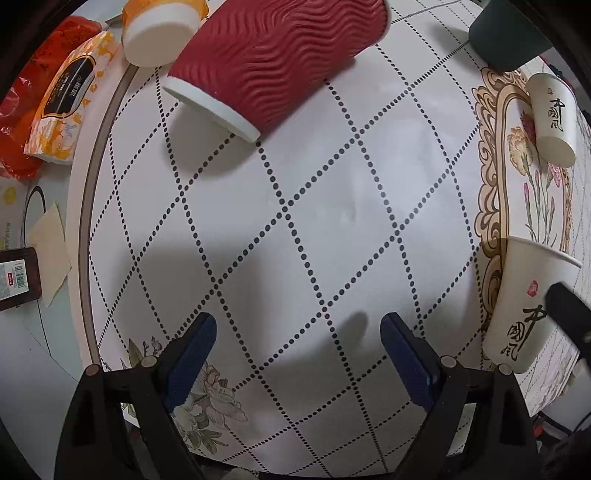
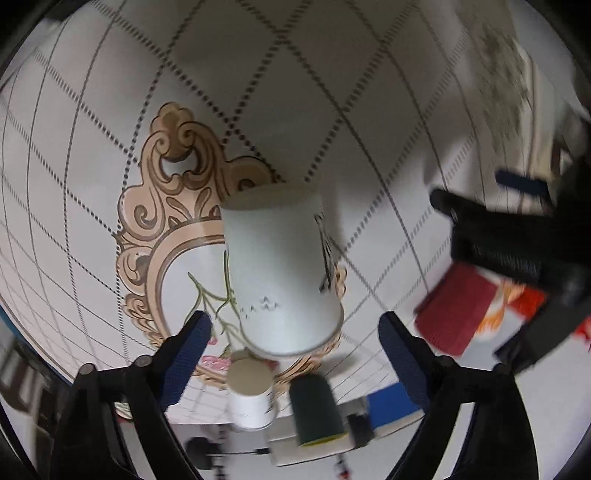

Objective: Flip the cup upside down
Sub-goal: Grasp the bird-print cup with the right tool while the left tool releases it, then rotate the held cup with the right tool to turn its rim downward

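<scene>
A white paper cup with black calligraphy (image 2: 280, 273) stands upside down, rim on the patterned tablecloth (image 2: 92, 129). My right gripper (image 2: 295, 332) is open, its blue-padded fingers (image 2: 188, 350) either side of the cup's base end and apart from it. The same cup shows at the right edge of the left wrist view (image 1: 524, 306), with a dark finger of the right gripper (image 1: 569, 310) beside it. My left gripper (image 1: 299, 354) is open and empty over the bare cloth (image 1: 295, 221).
A red ribbed cup (image 1: 273, 62) stands upside down at the top. A yellow-and-white cup (image 1: 159, 33), a dark green cup (image 1: 509, 37) and a small white calligraphy cup (image 1: 552, 118) stand nearby. Tissue packs (image 1: 62, 99) lie off the cloth's left edge.
</scene>
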